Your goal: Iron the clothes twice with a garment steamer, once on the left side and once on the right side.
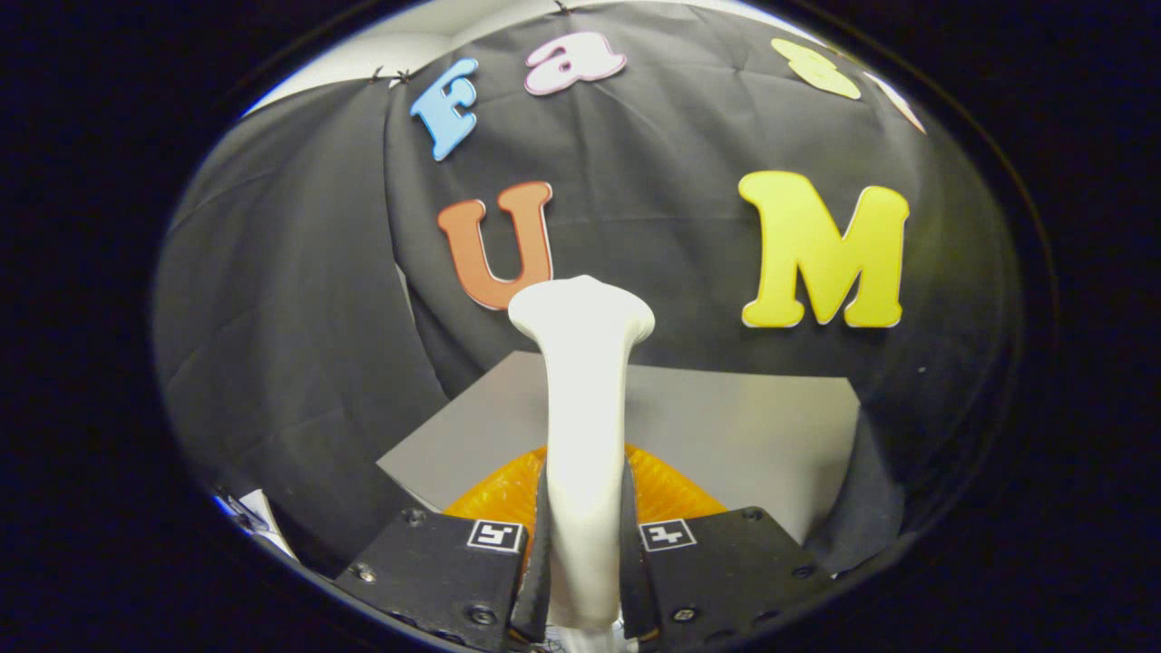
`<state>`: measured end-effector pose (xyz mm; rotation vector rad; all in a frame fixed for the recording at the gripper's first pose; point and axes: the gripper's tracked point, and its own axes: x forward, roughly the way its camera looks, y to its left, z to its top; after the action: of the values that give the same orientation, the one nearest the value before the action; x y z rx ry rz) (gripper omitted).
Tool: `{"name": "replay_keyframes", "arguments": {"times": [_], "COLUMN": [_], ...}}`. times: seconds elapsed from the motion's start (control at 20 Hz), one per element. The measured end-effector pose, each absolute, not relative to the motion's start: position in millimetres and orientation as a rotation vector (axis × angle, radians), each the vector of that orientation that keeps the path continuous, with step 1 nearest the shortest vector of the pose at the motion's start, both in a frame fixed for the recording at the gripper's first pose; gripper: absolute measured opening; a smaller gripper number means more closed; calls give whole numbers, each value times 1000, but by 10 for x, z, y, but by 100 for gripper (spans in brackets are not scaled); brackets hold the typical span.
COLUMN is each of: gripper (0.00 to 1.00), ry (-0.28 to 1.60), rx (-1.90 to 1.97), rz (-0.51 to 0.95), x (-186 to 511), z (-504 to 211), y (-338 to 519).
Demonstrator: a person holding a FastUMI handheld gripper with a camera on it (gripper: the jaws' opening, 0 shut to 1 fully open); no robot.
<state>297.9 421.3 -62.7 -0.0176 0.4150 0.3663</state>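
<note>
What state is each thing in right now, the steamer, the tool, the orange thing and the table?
Garment steamer: upright, handle clamped between the fingers, its flared head raised in front of the booth wall.
Tool: shut on the steamer handle, both fingers pressing its sides.
Orange ribbed object: lying on the table behind the handle, partly hidden by it.
Grey table: flat, bare past the orange object.

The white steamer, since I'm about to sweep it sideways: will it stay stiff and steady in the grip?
The steamer looks like rigid moulded plastic, so it probably won't flex. The gripper is shut on its narrow handle, while the flared head sits far beyond the fingers, so it may pivot. Its glossy surface could slip.
</note>
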Motion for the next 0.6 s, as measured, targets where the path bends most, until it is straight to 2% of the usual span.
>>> {"name": "replay_keyframes", "arguments": {"times": [0.45,0.6], "gripper": [33,33], "ry": [183,104], "rx": [17,46], "rz": [416,391], "x": [2113,1796], "z": [129,315], "y": [3702,3429]}}
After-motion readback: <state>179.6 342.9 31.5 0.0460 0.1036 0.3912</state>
